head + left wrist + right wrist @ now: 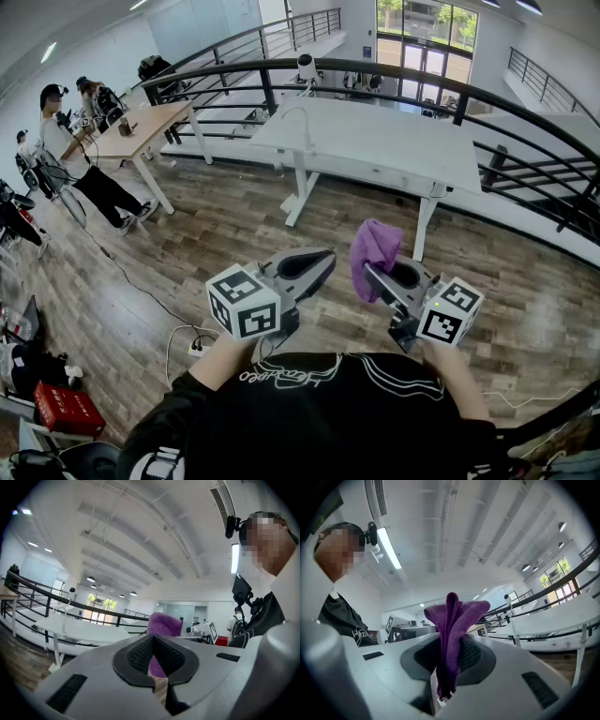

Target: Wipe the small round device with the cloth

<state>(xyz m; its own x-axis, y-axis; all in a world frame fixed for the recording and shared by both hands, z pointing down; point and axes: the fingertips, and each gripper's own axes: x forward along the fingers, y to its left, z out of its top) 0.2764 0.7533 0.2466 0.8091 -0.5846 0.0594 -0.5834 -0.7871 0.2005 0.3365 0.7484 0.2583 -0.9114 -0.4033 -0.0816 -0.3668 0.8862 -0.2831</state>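
while no wiping is under way yet, both tools sit level before the person's chest, low in the head view. the right gripper (373, 274) is clenched on the purple cloth (373, 251), with a fold standing up past its tips, probably so a loose pad is ready for rubbing. the left gripper (323, 260) is closed on nothing, perhaps kept free to steady something. a small white round-headed object (306, 67) at the far edge of the white table (394, 150), upper middle, may be the device; i cannot tell for sure. it is well apart from both grippers.
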